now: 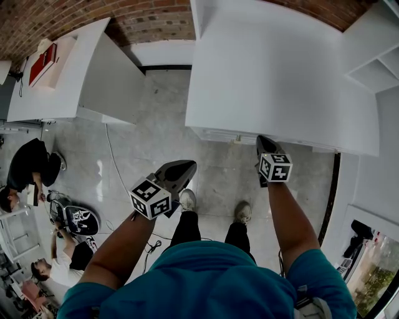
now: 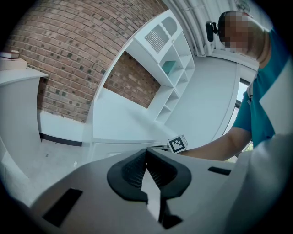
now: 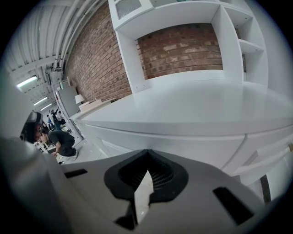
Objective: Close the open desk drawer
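The white desk (image 1: 280,68) fills the top right of the head view. Under its front edge a narrow drawer front (image 1: 218,135) shows, standing out only slightly from the edge. My right gripper (image 1: 263,142) is shut and empty, its tip at the desk's front edge, right of that strip. In the right gripper view the shut right gripper (image 3: 147,153) faces the white drawer fronts (image 3: 183,145) close up. My left gripper (image 1: 186,167) hangs shut and empty over the floor, short of the desk. From the left gripper view, the left gripper (image 2: 147,151) looks toward the desk front (image 2: 114,148).
A second white desk (image 1: 62,75) with a red item (image 1: 42,62) stands at the left. People crouch on the floor at far left (image 1: 28,165), with cables nearby. White shelving (image 1: 374,68) rises at the right, and a brick wall (image 1: 149,19) runs behind. My feet (image 1: 187,199) stand before the desk.
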`<state>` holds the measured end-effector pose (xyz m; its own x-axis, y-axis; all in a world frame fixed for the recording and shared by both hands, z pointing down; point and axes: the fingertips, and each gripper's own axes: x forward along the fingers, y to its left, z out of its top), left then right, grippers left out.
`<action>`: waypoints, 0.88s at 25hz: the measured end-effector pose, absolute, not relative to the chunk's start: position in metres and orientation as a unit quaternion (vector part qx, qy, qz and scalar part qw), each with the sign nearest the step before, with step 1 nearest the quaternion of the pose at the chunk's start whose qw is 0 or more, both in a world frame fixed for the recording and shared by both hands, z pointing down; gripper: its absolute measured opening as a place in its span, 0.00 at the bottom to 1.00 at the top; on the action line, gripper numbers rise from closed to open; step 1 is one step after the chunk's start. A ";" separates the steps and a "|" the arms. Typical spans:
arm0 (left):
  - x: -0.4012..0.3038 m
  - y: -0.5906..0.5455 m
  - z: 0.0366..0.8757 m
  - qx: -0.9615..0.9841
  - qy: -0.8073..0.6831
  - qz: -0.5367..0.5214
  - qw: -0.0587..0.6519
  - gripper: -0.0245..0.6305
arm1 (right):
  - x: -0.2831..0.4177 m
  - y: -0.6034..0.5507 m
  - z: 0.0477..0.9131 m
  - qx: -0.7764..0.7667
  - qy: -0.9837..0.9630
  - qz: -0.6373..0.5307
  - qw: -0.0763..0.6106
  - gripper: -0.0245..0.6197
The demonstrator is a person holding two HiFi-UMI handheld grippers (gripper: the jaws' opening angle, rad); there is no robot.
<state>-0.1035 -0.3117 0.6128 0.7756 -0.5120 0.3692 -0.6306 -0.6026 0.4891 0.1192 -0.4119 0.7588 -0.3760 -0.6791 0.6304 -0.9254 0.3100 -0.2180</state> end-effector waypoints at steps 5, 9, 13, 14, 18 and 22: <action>-0.106 -0.307 0.610 0.891 -0.323 0.097 0.303 0.06 | 0.118 -0.411 0.761 0.509 -0.782 0.275 0.233 0.07; -0.107 -0.304 0.603 0.892 -0.328 0.098 0.295 0.06 | 0.122 -0.404 0.762 0.520 -0.769 0.289 0.232 0.07; -0.106 -0.298 0.582 0.896 -0.329 0.094 0.283 0.06 | 0.128 -0.376 0.746 0.509 -0.774 0.274 0.257 0.07; -0.106 -0.297 0.575 0.897 -0.331 0.091 0.280 0.06 | 0.130 -0.370 0.739 0.509 -0.776 0.271 0.256 0.07; -0.106 -0.293 0.544 0.900 -0.337 0.076 0.264 0.06 | 0.134 -0.354 0.697 0.512 -0.784 0.262 0.232 0.07; -0.103 -0.282 0.510 0.905 -0.341 0.060 0.248 0.06 | 0.133 -0.339 0.640 0.505 -0.803 0.240 0.206 0.07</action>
<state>-0.1027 -0.2818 0.5097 0.7608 -0.5866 0.2776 -0.6462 -0.6454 0.4072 0.1325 -0.3388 0.6402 -0.4040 -0.7125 0.5737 -0.9104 0.3741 -0.1765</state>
